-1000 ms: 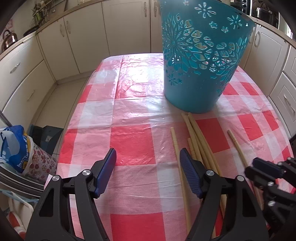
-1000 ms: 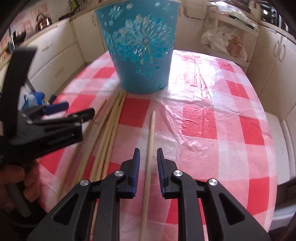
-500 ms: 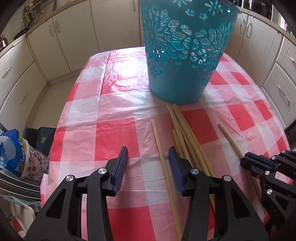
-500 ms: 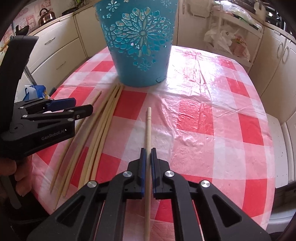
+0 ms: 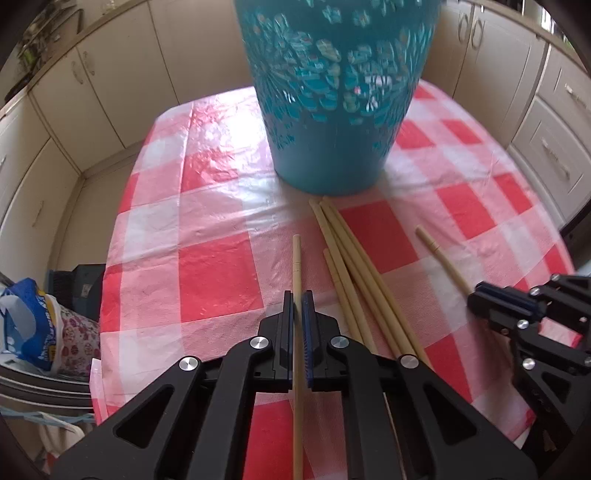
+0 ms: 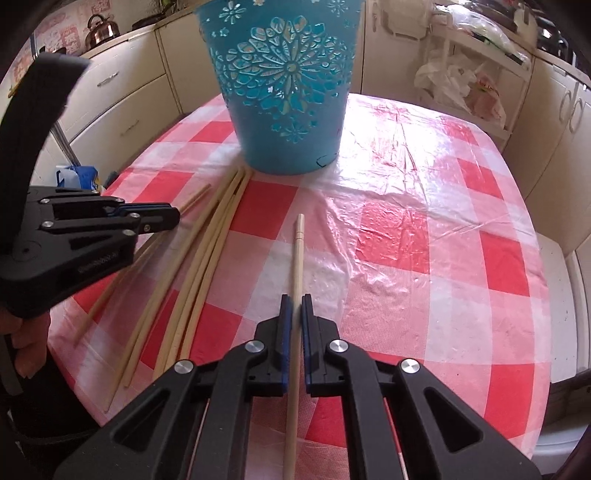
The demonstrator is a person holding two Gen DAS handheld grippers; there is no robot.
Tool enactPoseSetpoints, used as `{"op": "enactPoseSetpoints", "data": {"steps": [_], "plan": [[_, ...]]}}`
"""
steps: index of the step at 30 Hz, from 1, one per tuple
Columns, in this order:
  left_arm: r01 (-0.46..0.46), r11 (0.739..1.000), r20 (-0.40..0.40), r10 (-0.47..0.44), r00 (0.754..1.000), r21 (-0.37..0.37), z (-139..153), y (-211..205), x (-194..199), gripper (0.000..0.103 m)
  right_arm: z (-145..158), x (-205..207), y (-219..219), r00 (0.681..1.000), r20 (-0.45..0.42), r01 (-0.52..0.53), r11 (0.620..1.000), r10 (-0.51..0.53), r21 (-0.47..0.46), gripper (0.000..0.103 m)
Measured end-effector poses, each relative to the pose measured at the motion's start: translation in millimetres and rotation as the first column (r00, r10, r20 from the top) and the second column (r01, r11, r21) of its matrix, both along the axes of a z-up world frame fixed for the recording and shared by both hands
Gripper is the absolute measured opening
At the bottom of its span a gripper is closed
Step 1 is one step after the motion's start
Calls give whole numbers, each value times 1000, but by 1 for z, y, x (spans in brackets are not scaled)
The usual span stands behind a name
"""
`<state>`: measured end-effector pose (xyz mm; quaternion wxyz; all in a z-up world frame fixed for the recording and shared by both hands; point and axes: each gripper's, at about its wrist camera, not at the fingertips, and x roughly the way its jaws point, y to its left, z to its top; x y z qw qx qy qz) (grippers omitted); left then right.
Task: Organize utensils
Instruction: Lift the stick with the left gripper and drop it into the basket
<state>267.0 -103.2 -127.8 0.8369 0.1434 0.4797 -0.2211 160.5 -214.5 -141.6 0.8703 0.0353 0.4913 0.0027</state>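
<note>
My left gripper [image 5: 297, 295] is closing its jaws on a pale wooden chopstick [image 5: 296, 258], the pads pressing it from both sides. My right gripper [image 6: 296, 299] is shut on another chopstick [image 6: 298, 251] that points toward the teal cut-out basket [image 6: 288, 92]. Both sticks lie low over the red-and-white checked tablecloth [image 6: 406, 240]. Between the two grippers lies a loose bundle of several chopsticks [image 5: 351, 266], their far ends near the basket [image 5: 332, 110]. In the right wrist view the left gripper [image 6: 173, 218] sits at the left; the right gripper [image 5: 476, 299] shows at the right of the left wrist view.
Cream kitchen cupboards [image 5: 110, 92] surround the table. A blue-and-white bag [image 5: 33, 328] sits on the floor at the left. A kettle [image 6: 101, 31] stands on the counter, and plastic bags [image 6: 461, 85] hang on a white rack behind the table. A hand [image 6: 26, 343] holds the left gripper.
The left gripper's jaws went from wide open to closed on a chopstick, shifting right onto it. The right gripper's jaws closed onto their chopstick and have stayed put.
</note>
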Motion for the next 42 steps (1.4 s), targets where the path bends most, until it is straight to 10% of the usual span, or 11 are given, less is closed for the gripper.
{"op": "enactPoseSetpoints", "data": {"steps": [5, 11, 23, 28, 39, 42], "plan": [[15, 976, 115, 10, 993, -216, 51, 30, -18, 4, -2, -3, -14, 998, 14, 52, 992, -54, 113, 6], [87, 882, 315, 73, 946, -464, 134, 49, -22, 4, -4, -6, -28, 994, 24, 102, 970, -110, 221, 6], [189, 771, 529, 216, 821, -608, 224, -16, 43, 4, -8, -7, -39, 991, 42, 112, 949, -130, 295, 6], [127, 787, 557, 303, 773, -604, 220, -34, 75, 4, -7, -8, -39, 991, 45, 106, 948, -125, 299, 6], [5, 863, 452, 260, 853, -504, 129, -28, 79, 6, -8, -9, -40, 990, 50, 110, 944, -131, 312, 6], [4, 879, 436, 232, 870, -476, 121, -21, 66, 22, -8, -10, -40, 989, 53, 115, 942, -138, 315, 6]]}}
